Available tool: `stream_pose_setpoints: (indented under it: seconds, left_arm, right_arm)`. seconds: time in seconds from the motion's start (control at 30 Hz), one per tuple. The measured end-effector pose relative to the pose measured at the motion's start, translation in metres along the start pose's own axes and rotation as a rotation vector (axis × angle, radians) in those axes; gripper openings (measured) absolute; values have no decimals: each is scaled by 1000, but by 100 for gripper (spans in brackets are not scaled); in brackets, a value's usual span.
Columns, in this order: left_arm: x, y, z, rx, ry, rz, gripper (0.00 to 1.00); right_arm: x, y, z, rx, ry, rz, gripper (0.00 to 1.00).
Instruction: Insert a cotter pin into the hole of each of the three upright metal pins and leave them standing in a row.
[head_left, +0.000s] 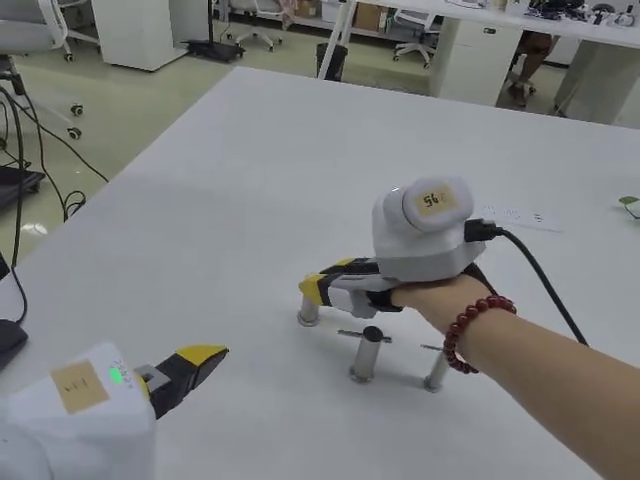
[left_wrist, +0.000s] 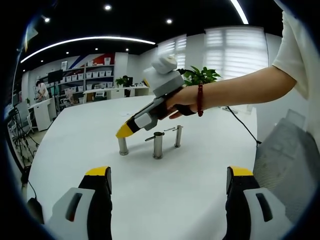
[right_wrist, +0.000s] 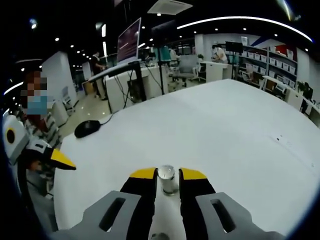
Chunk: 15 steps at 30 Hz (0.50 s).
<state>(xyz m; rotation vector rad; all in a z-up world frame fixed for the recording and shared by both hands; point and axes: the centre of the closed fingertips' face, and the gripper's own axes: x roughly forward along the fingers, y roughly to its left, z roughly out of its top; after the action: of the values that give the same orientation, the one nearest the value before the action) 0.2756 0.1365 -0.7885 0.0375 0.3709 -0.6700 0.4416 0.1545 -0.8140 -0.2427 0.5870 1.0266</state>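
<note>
Left gripper (left_wrist: 168, 172) idle nearest, fingers wide, empty. Middle pin (head_left: 365, 358) and right pin (head_left: 436, 372) upright, carrying cotter pins (head_left: 350, 333). Last pin (head_left: 308, 314) looks bare. Right gripper (head_left: 308, 290) at its top, fingers narrow; cannot tell if holding anything. Next: align with hole.

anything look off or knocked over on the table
Nothing stands out: the three metal pins stand upright in a row, none tipped. The right gripper has its jaws on either side of the end pin.
</note>
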Motion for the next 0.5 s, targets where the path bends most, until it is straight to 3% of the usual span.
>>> stream_pose_setpoints:
  seconds: [0.13,0.5]
  left_arm:
    - [0,0,-2,4,6,-4,96]
    - [-1,0,0,14,-7,7,94]
  right_arm:
    - [4,3,1,15,1,7,16]
    - [6,2,-1,-74,37,-29,14]
